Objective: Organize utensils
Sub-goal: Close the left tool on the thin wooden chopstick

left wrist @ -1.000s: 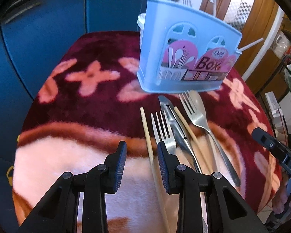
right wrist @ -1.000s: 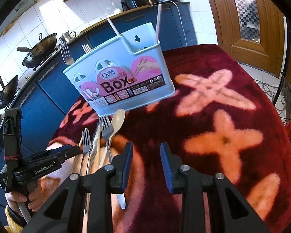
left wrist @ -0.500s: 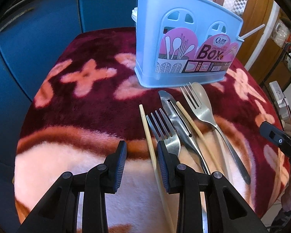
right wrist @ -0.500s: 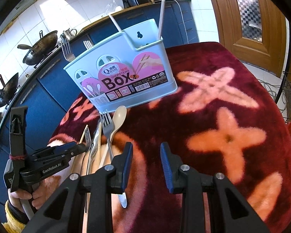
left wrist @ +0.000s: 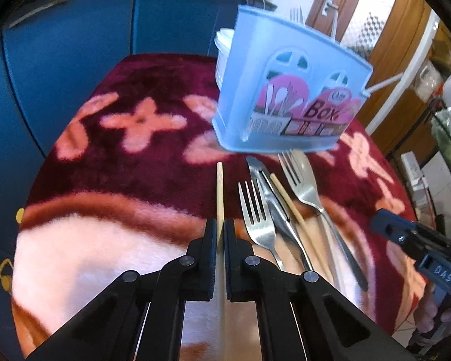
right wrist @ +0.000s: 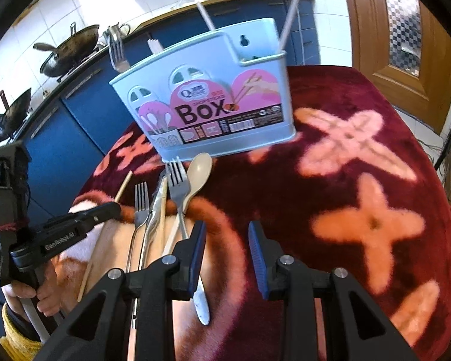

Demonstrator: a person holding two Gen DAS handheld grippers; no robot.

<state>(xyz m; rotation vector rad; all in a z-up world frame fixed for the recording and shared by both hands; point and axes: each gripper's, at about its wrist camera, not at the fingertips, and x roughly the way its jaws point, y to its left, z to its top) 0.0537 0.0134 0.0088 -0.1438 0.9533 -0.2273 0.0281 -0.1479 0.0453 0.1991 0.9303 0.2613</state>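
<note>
Left wrist view: left gripper (left wrist: 220, 234), jaws just closed from apart, now clenched on chopstick (left wrist: 219, 192) whose long axis runs toward utensil box (left wrist: 285, 96); right wrist view: right gripper (right wrist: 227, 249) released, empty, beside the cutlery.

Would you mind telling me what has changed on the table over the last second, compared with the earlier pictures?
The left gripper has shifted sideways onto the leftmost chopstick, and its jaws have just closed on it. The right gripper remains open over the blanket, holding nothing. The forks, knife, spoon and second chopstick lie as before in front of the blue utensil box.
</note>
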